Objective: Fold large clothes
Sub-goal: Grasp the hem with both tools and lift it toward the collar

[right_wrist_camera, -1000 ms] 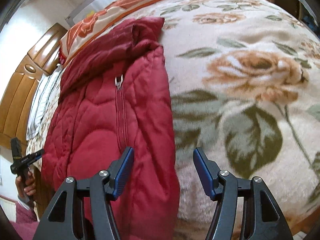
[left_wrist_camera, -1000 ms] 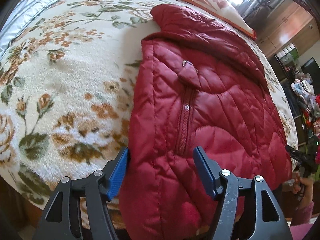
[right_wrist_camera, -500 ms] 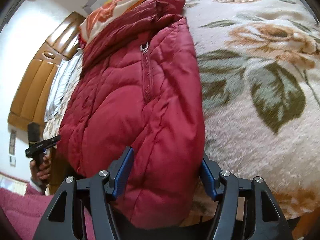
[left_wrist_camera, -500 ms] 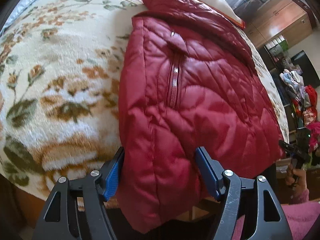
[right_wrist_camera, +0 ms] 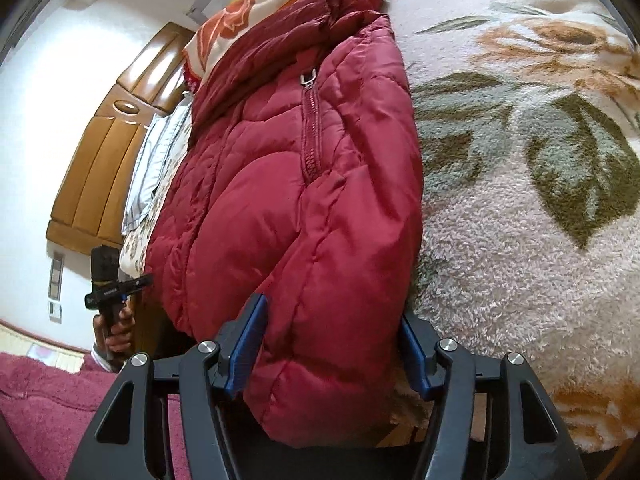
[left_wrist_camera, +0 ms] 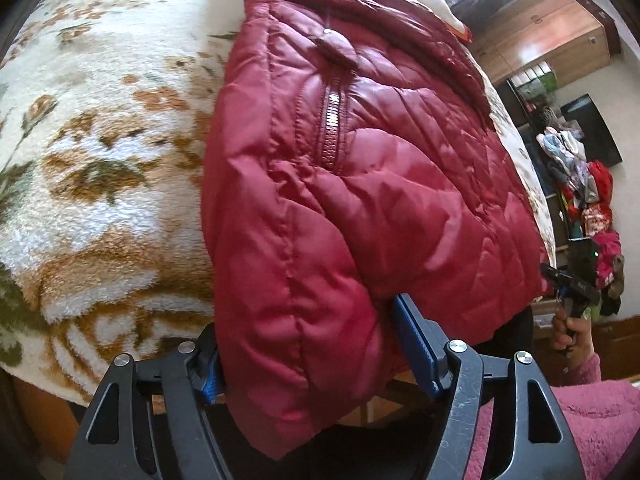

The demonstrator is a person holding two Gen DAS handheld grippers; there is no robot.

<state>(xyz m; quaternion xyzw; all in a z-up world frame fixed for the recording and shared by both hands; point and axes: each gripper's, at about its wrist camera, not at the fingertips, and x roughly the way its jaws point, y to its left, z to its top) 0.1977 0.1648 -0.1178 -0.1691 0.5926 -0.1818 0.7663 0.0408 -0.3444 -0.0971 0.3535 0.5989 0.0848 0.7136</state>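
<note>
Your left claw (left_wrist_camera: 312,350) is wrapping its two blue fingers around one bottom corner of the red puffy coat (left_wrist_camera: 360,168). The fingers are pressing into the puff on both sides, so the claw is gripping the coat there. Your right claw (right_wrist_camera: 332,350) is doing the same thing at the other bottom corner of the coat (right_wrist_camera: 296,184), with the fat hem squeezed between its fingers.

The coat is lying flat on the flowery blanket (left_wrist_camera: 92,152). Its bottom edge is hanging a little over the blanket's near edge, and its collar is pointing to the far side.

The coat is looking soft, squishy and light, I think. Its shiny cloth may be slippery, so it could be sliding out of a loose pinch. Taking a deep bite of the thick hem at each corner, like you are doing now, seems best. The puff will likely be springing back when you fold it.

The left camera is showing the pocket zip (left_wrist_camera: 332,128) and a messy pile of clothes (left_wrist_camera: 588,192) beside the blanket's far right edge. The right camera is not showing that pile. It is showing a wooden headboard (right_wrist_camera: 116,136) and a striped pillow (right_wrist_camera: 156,160) past the coat, plus the blanket's (right_wrist_camera: 520,200) big green leaves.
</note>
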